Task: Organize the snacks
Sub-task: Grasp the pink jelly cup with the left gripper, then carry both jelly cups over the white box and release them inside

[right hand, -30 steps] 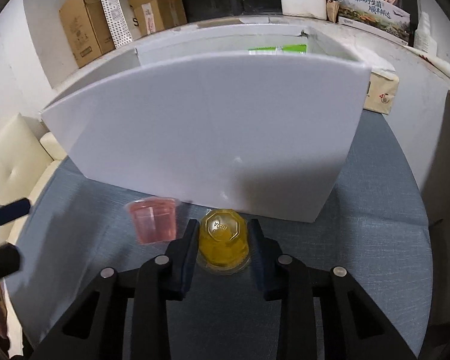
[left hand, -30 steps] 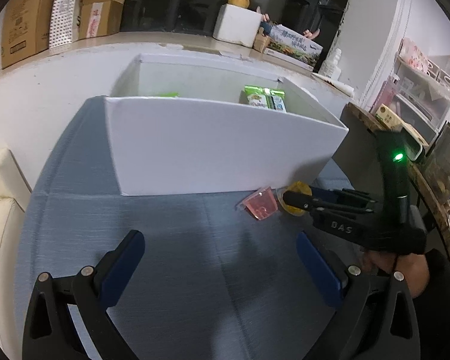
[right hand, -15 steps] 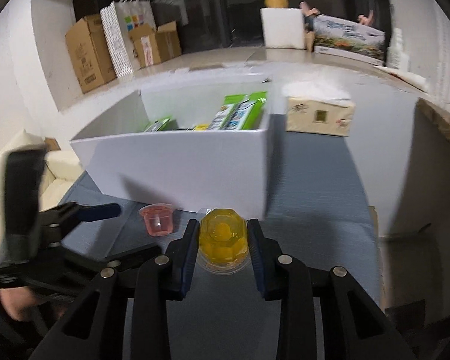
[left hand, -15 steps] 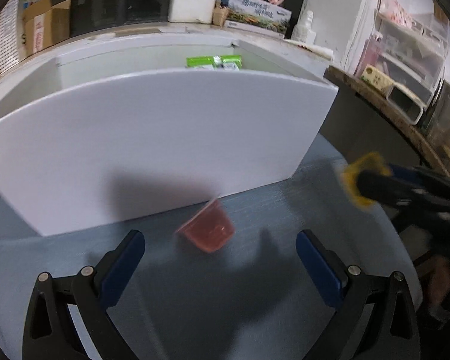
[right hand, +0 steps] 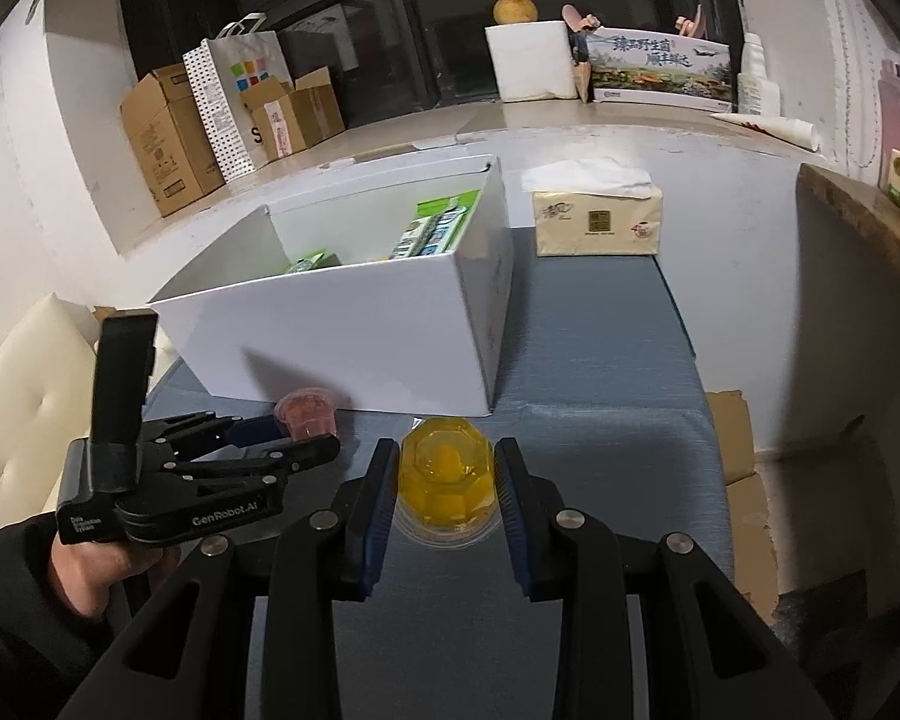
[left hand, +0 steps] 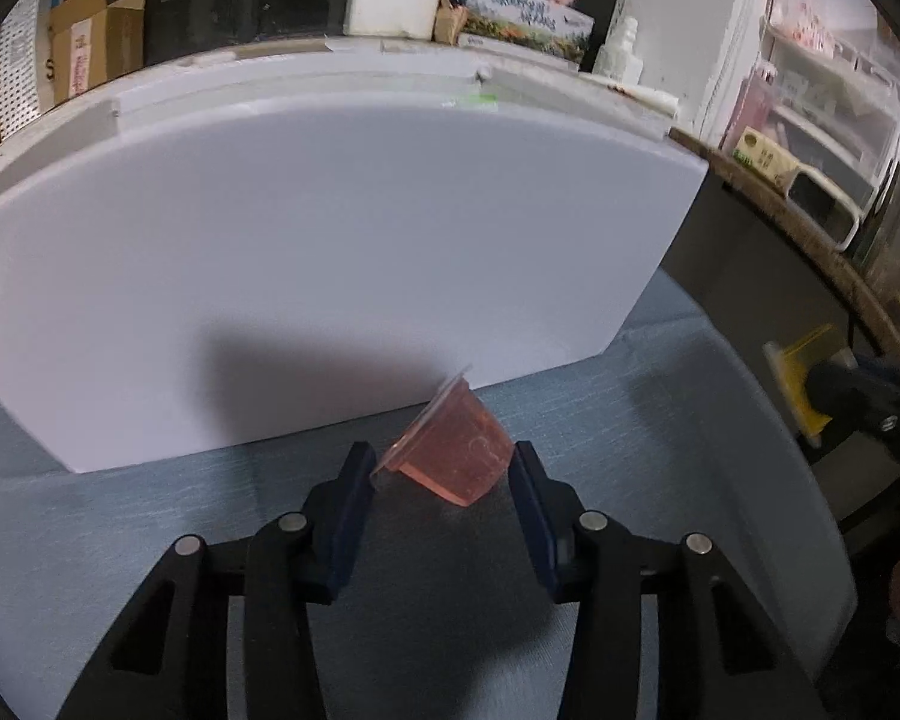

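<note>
Box (right hand: 354, 324) held some packets; right tool (right hand: 447, 489) gripped yellow cup (right hand: 447, 480), left tool (left hand: 441, 474) pinched red cup (left hand: 456, 456), neither boxed.

Both wrist views toward white box (left hand: 330, 252), perhaps obliquely

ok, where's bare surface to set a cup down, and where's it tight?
Free: the blue cloth right of the white box, running back to the tissue pack. Inside the box, only packets along the far and left walls show. Tight: the strip before the box front, where the left gripper closes on the pink cup beside the right gripper holding the yellow cup.
</note>
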Motion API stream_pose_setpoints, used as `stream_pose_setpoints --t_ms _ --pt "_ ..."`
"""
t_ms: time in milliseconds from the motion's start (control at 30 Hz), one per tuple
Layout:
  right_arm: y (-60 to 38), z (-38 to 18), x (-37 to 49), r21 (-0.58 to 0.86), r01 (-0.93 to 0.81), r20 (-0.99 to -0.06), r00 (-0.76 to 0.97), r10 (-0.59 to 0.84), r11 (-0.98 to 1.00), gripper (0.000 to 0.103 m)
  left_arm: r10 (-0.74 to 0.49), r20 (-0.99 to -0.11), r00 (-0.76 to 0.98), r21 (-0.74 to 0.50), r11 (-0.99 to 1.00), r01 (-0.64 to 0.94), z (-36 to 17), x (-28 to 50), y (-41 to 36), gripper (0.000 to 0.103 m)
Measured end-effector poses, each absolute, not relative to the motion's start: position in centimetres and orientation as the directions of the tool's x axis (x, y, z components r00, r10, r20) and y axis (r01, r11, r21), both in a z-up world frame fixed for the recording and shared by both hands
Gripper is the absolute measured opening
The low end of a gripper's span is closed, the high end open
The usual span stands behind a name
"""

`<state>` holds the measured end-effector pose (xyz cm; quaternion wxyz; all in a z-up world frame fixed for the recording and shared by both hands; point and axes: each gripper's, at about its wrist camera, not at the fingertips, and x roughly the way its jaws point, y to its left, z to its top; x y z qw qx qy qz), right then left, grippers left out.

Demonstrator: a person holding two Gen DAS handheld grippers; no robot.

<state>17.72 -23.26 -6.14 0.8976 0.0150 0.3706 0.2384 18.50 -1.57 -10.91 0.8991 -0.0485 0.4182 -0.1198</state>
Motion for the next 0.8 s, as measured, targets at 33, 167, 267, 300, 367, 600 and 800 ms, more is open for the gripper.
stream_pose_setpoints --t_ms 33,167,267,300,367,600,800 --pt "-23.2 -6.1 17.7 0.205 -0.421 -0.658 0.609 0.443 0.884 0.035 -0.262 -0.727 0.635 -0.194 0.965 0.176 -10.2 17.8 -1.2 0.050" --pt "-22.6 -5.3 17.2 0.214 -0.446 -0.640 0.609 0.470 0.869 0.035 -0.280 -0.654 0.703 -0.220 0.959 0.178 -6.0 14.8 0.6 0.050" --pt "-21.8 -3.9 17.4 0.215 -0.476 -0.613 0.614 0.497 0.853 0.035 -0.286 -0.596 0.751 -0.243 0.955 0.171 -2.4 13.7 2.5 0.050" --pt "-21.3 -3.2 17.7 0.209 -0.485 -0.603 0.620 0.502 0.849 0.035 -0.284 -0.580 0.764 -0.249 0.954 0.166 -1.3 13.9 3.4 0.050" --pt "-20.5 -2.1 18.4 0.200 -0.502 -0.592 0.622 0.512 0.841 0.035 -0.272 -0.547 0.792 -0.252 0.955 0.154 0.6 14.8 4.8 0.050" --pt "-16.2 1.0 24.0 0.195 -0.563 -0.575 0.598 0.559 0.803 0.035 -0.248 -0.555 0.794 -0.237 0.962 0.135 1.9 21.6 6.8 0.050" --pt "-12.9 0.1 29.9 0.203 -0.564 -0.608 0.568 0.555 0.800 0.035 -0.195 -0.641 0.743 -0.180 0.978 0.101 -1.1 26.8 6.2 0.051"
